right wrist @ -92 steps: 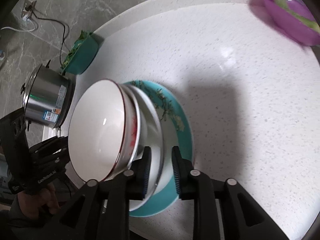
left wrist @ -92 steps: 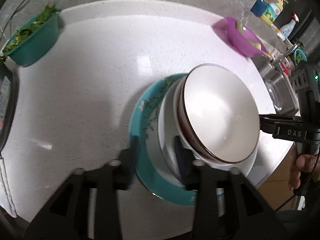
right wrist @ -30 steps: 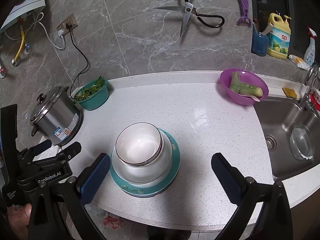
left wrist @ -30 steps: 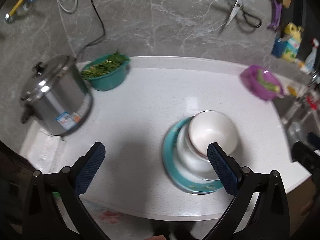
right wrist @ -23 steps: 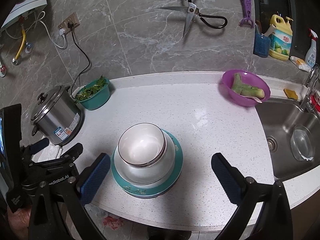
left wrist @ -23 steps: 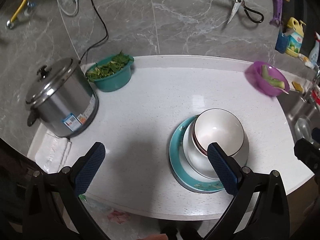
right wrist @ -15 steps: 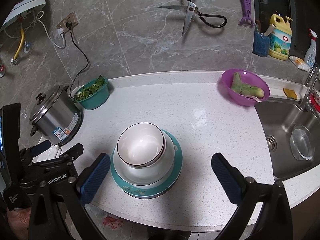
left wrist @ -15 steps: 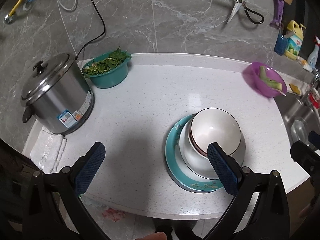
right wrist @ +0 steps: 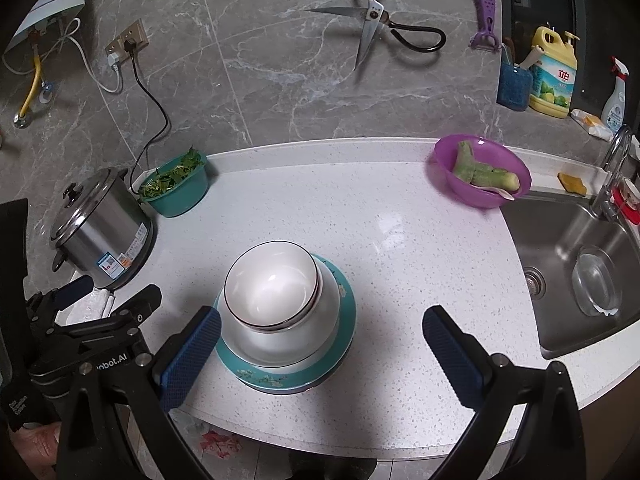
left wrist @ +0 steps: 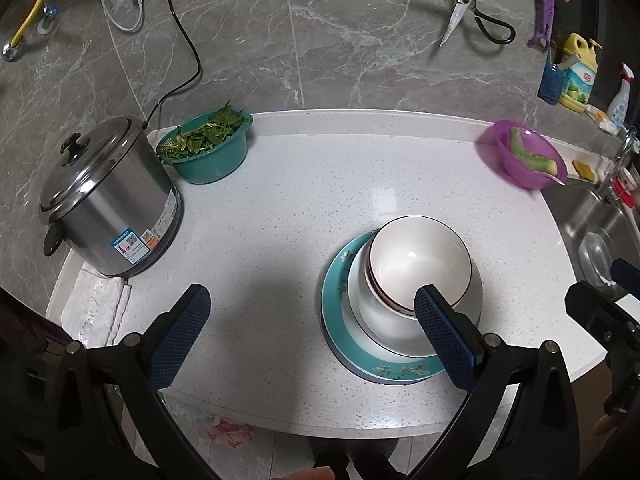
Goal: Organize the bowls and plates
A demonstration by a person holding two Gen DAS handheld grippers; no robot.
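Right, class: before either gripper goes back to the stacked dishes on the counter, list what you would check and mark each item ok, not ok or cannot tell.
1. Left gripper open and holding nothing: ok.
2. Right gripper open and holding nothing: ok.
3. Stack nested: white bowl sits in a larger white bowl on the teal plate: ok.
4. Stack rests fully on the white counter, short of its front edge: ok.
5. Bare counter around the stack; rice cooker, green bowl and purple bowl stand well apart: ok.
6. Any more dishes hidden between the two bowls: cannot tell.
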